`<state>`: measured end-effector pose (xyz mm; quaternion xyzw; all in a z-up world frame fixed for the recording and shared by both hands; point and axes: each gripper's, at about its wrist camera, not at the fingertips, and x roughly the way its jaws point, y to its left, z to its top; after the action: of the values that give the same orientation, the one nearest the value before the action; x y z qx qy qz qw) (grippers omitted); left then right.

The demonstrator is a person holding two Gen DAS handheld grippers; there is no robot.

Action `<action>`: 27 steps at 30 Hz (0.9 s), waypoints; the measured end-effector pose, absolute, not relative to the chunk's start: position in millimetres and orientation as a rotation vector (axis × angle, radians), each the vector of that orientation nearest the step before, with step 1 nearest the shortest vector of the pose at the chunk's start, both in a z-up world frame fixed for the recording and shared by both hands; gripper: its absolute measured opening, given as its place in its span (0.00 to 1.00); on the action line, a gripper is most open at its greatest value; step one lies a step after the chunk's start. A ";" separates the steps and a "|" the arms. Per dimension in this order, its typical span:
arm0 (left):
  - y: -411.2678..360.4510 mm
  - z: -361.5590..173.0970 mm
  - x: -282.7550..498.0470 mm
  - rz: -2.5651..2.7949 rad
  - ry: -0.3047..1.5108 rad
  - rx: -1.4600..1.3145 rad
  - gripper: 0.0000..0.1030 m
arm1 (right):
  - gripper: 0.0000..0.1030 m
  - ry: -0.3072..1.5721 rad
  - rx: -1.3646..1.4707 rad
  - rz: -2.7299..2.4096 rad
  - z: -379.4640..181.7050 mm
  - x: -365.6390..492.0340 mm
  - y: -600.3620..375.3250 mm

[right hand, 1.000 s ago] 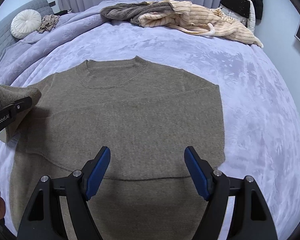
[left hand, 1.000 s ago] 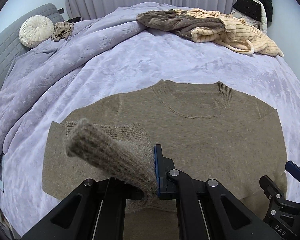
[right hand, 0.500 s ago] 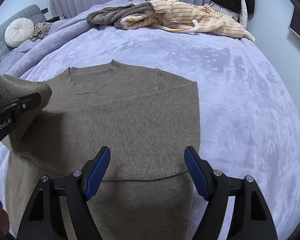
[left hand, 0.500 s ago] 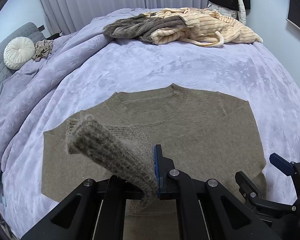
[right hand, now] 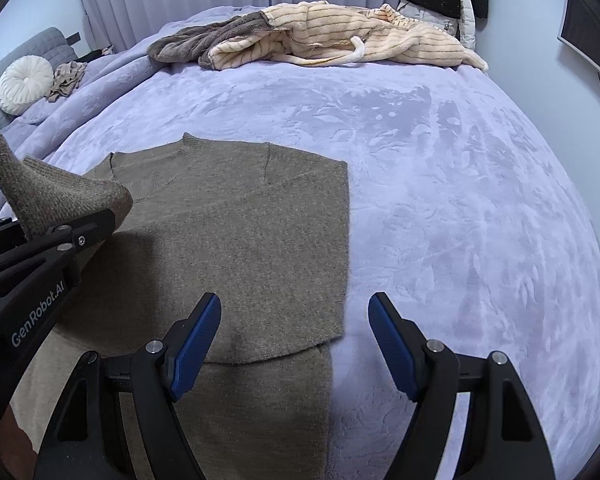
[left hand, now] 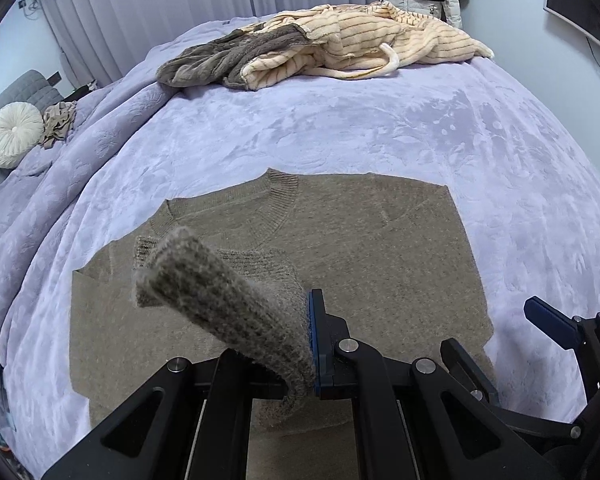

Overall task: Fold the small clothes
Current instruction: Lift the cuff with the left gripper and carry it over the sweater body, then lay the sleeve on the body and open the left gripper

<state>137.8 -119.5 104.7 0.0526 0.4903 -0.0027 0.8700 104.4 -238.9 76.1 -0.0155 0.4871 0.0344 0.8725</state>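
Lavender plush blanket on the bed [right hand: 440,168] carries your flat olive-brown knit sweater [right hand: 240,240]. Your left claw [left hand: 306,354] is clamped on its ribbed sleeve cuff [left hand: 224,300], lifted over the body. Your right claw [right hand: 294,344] hangs wide and empty over the hem. Pull too far and I judge the folded layers may drag askew.

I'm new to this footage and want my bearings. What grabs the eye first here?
A brown knitted sweater lies flat on the lavender plush bedspread, its ribbed sleeve cuff lifted in the shut left tongs. The right tongs hover open over its edge, with cream striped fleece clothes heaped behind.
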 end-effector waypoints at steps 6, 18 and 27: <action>-131.3 87.8 150.2 -0.032 1.067 0.083 0.08 | 0.76 1.023 -0.020 0.061 72.0 102.4 -249.0; -151.4 65.0 156.2 -0.099 1.103 0.074 0.08 | 0.77 1.035 0.000 0.028 63.7 92.8 -268.9; -158.2 63.2 160.2 -0.159 1.135 0.047 0.09 | 0.77 1.043 0.028 0.005 58.3 84.6 -286.5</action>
<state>160.2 -158.2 63.2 0.0224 0.5370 -0.0750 0.8399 84.7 -286.5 58.3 0.0134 0.4980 0.0025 0.8671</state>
